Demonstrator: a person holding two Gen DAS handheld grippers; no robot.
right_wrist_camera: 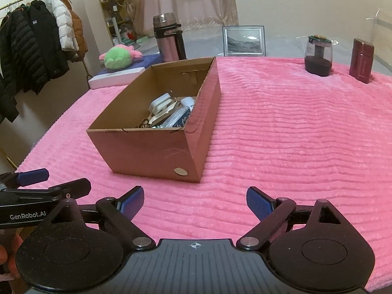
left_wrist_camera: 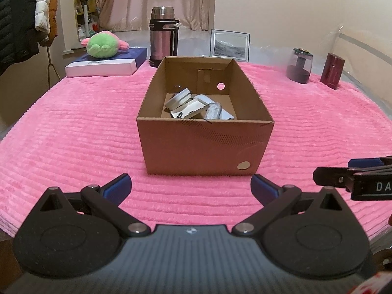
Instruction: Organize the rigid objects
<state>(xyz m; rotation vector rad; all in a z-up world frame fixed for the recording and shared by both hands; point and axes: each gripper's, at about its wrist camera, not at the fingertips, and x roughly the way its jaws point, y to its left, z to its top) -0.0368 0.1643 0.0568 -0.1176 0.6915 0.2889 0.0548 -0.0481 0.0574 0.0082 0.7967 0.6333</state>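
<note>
An open cardboard box (left_wrist_camera: 203,147) stands in the middle of the pink blanket; it also shows in the right wrist view (right_wrist_camera: 156,147). Inside lie several small rigid items (left_wrist_camera: 193,106): white chargers, packets and keys (right_wrist_camera: 169,112). My left gripper (left_wrist_camera: 191,186) is open and empty, just in front of the box's near wall. My right gripper (right_wrist_camera: 194,201) is open and empty, in front of the box's right corner. Each gripper shows at the edge of the other's view: the right one (left_wrist_camera: 343,171), the left one (right_wrist_camera: 44,181).
At the back stand a steel thermos (left_wrist_camera: 163,39), a framed picture (left_wrist_camera: 229,45), a glass grinder jar (left_wrist_camera: 299,65) and a dark red flask (left_wrist_camera: 333,71). A green plush (left_wrist_camera: 104,44) lies on a flat white-blue box (left_wrist_camera: 103,67). Coats (right_wrist_camera: 36,49) hang left.
</note>
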